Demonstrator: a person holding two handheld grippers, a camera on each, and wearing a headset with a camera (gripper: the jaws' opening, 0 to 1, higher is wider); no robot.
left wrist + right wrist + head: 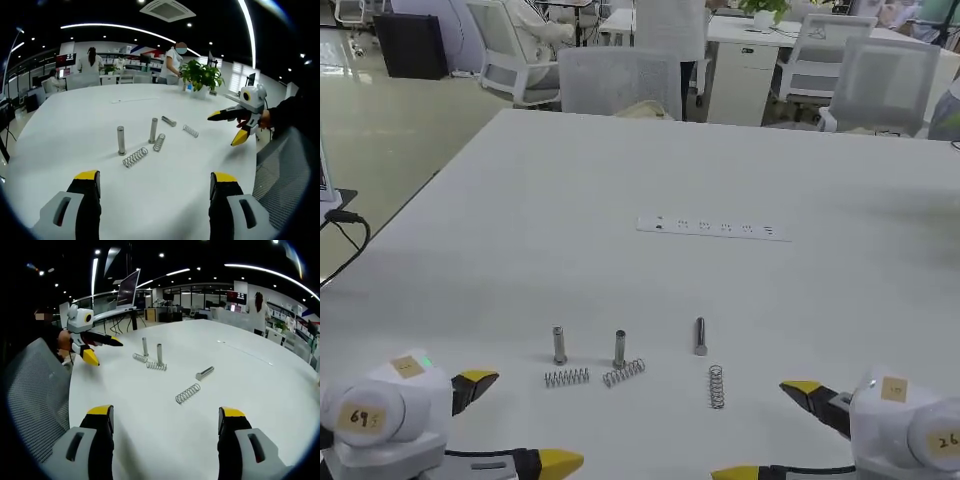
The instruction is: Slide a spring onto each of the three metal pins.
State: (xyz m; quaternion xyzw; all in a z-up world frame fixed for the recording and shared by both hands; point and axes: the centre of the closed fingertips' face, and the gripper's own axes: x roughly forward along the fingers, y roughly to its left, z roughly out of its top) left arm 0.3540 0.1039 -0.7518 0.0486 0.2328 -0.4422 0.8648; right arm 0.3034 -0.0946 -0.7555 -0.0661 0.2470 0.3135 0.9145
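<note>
- The left claw [518, 420] hovers over the near left part of the white tabletop [520, 220], its jaws spread wide with nothing between them. The right gripper view catches this left claw [104, 351] from the side, equally agape.
- There are three pins. The left pin [559, 345] and the middle pin [619, 349] stand upright. The head view leaves the posture of the right pin [700, 336] unclear, but the right gripper view shows it lying on its side.
- There are three springs, all lying loose on the tabletop. The left spring [566, 377] is just in front of the left pin, the middle spring [623, 373] is just beside the middle pin's foot, and the right spring [716, 386] is near the right pin.
- The right claw [768, 430] hovers at the near right, wide open and empty.
</note>
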